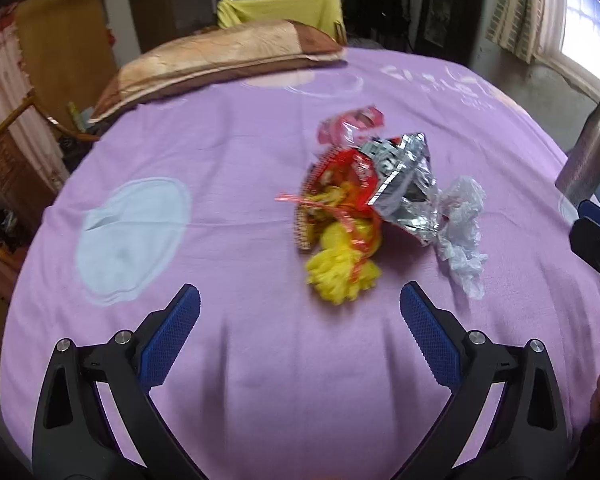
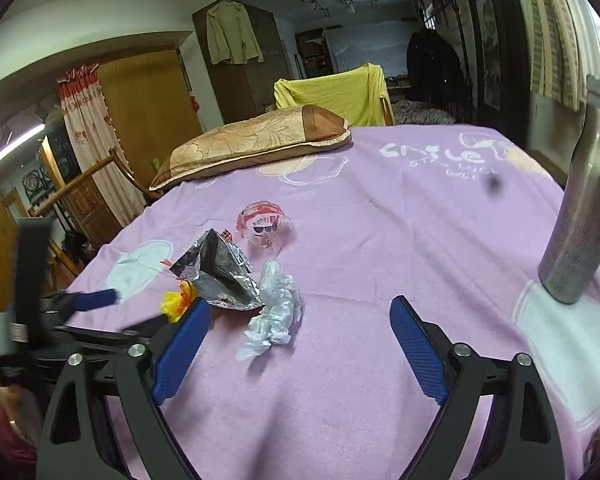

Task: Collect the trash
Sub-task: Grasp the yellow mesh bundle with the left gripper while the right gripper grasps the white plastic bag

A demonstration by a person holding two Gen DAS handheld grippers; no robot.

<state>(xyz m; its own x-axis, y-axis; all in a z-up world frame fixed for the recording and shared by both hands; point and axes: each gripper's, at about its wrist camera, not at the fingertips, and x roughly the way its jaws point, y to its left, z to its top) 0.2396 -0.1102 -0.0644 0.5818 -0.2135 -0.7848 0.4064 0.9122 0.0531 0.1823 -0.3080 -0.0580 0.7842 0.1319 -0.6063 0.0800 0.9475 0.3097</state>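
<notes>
Trash lies in a loose heap on the purple bedspread [image 1: 228, 152]: a crumpled silver foil wrapper [image 1: 404, 176], a red snack bag [image 1: 340, 176], a yellow crumpled piece [image 1: 340, 268] with red ribbon, a clear plastic wad [image 1: 462, 228] and a small pink-and-clear wrapper [image 2: 264, 224] at the far side. In the left wrist view the heap sits at about one o'clock from our left gripper [image 1: 300, 308]; in the right wrist view it sits at about eleven o'clock from our right gripper [image 2: 300, 324], with the plastic wad nearest. We judge that we are in the approach step, with nothing gathered yet. Both tongs stand wide, and nothing lies between their blue pads or touches them; the bedspread shows plainly through each gap. The next move, as we read it, calls for bringing one pair of tongs over a single piece, most likely the plastic wad or the yellow piece, lowering until the pads straddle it, then closing without pinching the cloth beneath. A metal flask [image 2: 580, 208] stands at two o'clock in the right view, well apart from the heap, and a pillow [image 2: 256, 140] lies at twelve o'clock.
</notes>
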